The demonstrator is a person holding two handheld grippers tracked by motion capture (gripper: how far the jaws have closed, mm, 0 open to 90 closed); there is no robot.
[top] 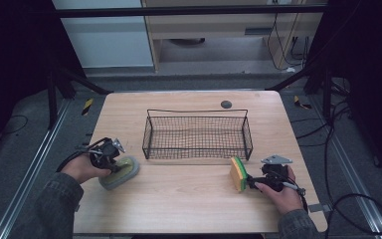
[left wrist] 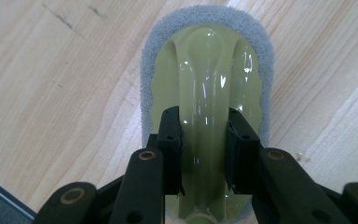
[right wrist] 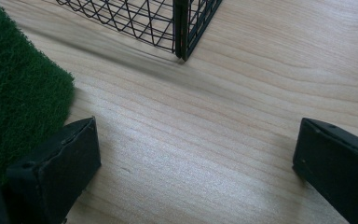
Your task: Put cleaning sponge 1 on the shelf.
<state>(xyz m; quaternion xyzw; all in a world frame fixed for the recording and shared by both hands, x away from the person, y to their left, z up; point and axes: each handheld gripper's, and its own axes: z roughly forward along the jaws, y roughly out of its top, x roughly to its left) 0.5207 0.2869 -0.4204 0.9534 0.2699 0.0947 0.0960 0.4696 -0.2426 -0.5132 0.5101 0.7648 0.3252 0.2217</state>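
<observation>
A scrubber (top: 128,170) with a glossy olive-green handle on a grey pad (left wrist: 205,28) lies on the wooden table at the front left. My left gripper (top: 115,164) is shut on that handle, one pad pressing each side (left wrist: 204,128). At the front right a yellow sponge with a green scouring face (top: 238,174) stands on its edge. My right gripper (top: 256,182) is beside it with its jaws wide open and only bare table between them (right wrist: 198,140). The sponge's green face (right wrist: 18,93) sits just outside the left jaw.
A black wire basket (top: 197,148) stands in the middle of the table, with its near corner (right wrist: 182,28) just ahead of my right gripper. A small dark disc (top: 226,104) lies near the far edge. The table's front edge is close to both hands.
</observation>
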